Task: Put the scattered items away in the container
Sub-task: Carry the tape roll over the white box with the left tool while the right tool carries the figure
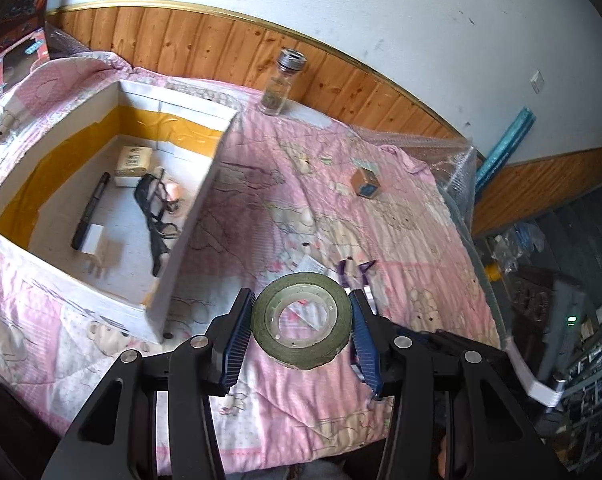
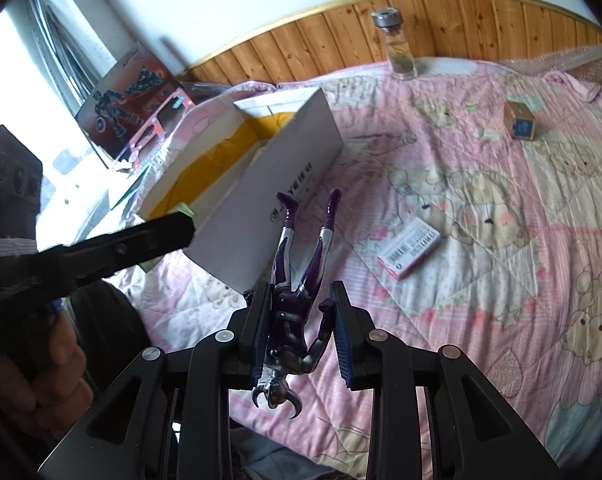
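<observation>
Green tape roll [image 1: 300, 321] clamped in left gripper [image 1: 299, 334] beside white box [image 1: 189, 216]; right gripper [image 2: 301, 334] pinches purple figure [image 2: 297, 296], legs forward, above pink quilt [image 2: 481, 240].

The box [image 1: 101, 200] is open on top, upper left of the frame; its near wall [image 1: 193, 216] bars a low approach. Its floor is bare at lower left; quilt [image 1: 301, 184] between box and bottle [image 1: 279, 84] lies bare.

A pink bear-print quilt [image 1: 401, 240] lies below wooden wall panelling [image 1: 205, 46].
</observation>
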`<move>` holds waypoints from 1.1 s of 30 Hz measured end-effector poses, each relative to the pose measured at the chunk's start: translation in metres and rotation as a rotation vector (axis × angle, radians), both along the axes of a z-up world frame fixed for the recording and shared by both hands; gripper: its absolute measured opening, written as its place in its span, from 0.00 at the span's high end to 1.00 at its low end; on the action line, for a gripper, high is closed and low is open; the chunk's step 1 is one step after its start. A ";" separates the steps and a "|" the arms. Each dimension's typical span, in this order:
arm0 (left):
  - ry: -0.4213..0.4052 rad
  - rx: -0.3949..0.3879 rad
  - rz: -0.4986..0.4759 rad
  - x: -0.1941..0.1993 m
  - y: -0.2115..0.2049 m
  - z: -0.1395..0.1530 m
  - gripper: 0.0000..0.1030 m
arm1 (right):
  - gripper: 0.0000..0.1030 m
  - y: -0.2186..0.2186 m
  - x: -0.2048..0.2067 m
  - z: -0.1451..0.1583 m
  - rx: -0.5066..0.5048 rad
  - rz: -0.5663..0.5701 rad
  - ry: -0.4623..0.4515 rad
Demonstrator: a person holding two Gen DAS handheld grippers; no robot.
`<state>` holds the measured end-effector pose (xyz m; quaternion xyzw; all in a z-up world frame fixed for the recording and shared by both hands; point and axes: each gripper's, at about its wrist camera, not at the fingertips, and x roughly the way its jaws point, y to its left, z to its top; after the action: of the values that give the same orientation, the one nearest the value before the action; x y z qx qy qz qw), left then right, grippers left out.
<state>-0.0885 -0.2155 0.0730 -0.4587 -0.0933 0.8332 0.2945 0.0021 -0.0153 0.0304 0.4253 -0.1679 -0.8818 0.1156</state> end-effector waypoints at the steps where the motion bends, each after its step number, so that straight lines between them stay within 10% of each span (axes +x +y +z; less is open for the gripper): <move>1: 0.002 -0.003 0.006 -0.002 -0.003 0.000 0.53 | 0.71 -0.002 -0.001 0.003 0.001 0.003 0.005; 33: 0.050 -0.044 0.189 -0.075 -0.102 0.017 0.53 | 0.71 -0.095 -0.068 0.062 0.054 0.176 0.084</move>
<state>-0.1632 -0.3178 0.0903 -0.4333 -0.1104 0.8703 0.2065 -0.0656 -0.1102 0.0928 0.4040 -0.1010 -0.8895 0.1883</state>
